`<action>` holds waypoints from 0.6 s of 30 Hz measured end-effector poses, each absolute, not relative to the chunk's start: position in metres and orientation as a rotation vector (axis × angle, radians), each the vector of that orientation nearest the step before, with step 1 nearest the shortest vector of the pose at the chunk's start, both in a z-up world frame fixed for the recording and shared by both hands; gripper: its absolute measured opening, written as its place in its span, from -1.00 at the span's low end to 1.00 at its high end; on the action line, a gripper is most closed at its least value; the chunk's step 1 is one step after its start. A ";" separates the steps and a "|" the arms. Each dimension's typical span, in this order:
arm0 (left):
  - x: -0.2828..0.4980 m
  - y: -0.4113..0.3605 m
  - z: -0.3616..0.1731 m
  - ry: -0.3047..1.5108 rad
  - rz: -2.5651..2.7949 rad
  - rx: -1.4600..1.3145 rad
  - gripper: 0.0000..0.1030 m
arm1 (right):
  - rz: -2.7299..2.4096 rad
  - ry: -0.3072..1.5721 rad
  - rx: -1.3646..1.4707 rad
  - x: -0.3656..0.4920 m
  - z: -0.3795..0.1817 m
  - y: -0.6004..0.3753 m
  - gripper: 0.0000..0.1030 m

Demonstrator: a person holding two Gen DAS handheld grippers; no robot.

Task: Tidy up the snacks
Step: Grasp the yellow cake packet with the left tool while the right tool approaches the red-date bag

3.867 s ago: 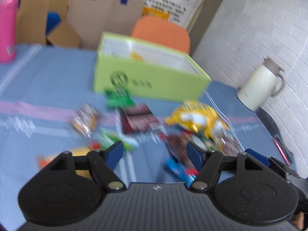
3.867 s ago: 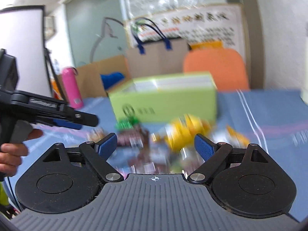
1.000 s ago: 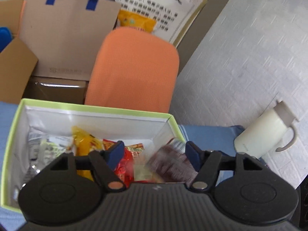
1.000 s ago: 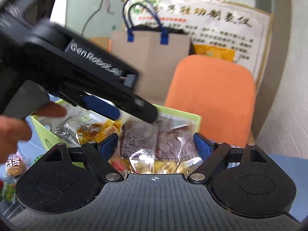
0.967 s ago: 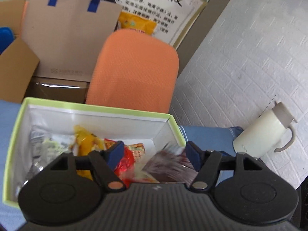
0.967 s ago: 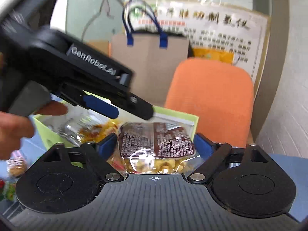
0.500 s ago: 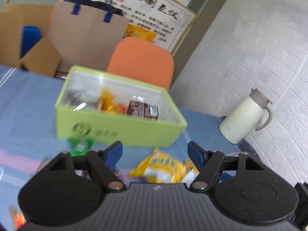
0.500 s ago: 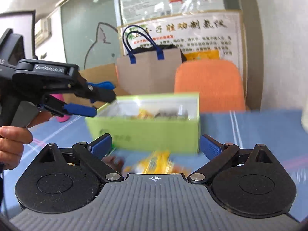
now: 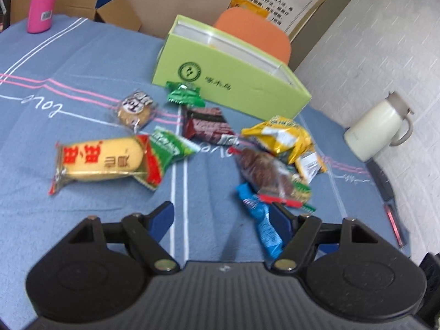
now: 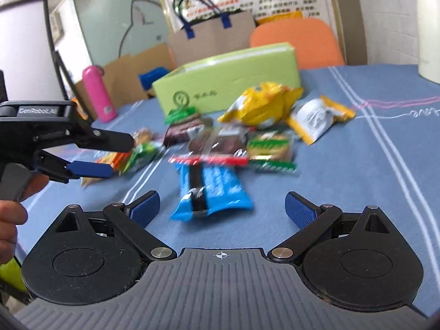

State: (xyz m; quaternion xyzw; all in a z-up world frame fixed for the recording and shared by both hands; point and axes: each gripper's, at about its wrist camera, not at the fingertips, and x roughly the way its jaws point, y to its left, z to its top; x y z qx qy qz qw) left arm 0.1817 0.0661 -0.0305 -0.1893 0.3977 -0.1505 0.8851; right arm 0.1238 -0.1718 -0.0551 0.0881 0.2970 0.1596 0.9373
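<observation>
Both fisheye views sit low behind their own blue-padded tongs, tilted down over the blue striped tablecloth [image 9: 82, 63]. The left view faces the lime-green cardboard box [image 9: 228, 82] ahead. The right view, just beside it, shares the box [image 10: 228, 82] and the blue foil snack packet [image 10: 211, 189], which lies nearest its tongs.

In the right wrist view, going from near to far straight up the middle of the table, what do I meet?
blue snack packet → clear pack with a red strip → yellow bag → green box → orange chair back
</observation>
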 end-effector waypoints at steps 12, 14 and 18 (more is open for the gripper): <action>0.197 0.125 -0.002 0.708 -0.182 -0.238 0.45 | 0.319 0.591 0.058 0.138 -0.038 -0.146 0.70; 0.213 0.137 0.001 0.705 -0.192 -0.174 0.47 | 0.332 0.564 0.059 0.130 -0.027 -0.144 0.70; 0.250 0.155 -0.018 0.796 -0.298 -0.202 0.48 | 0.446 0.577 0.070 0.129 -0.021 -0.127 0.80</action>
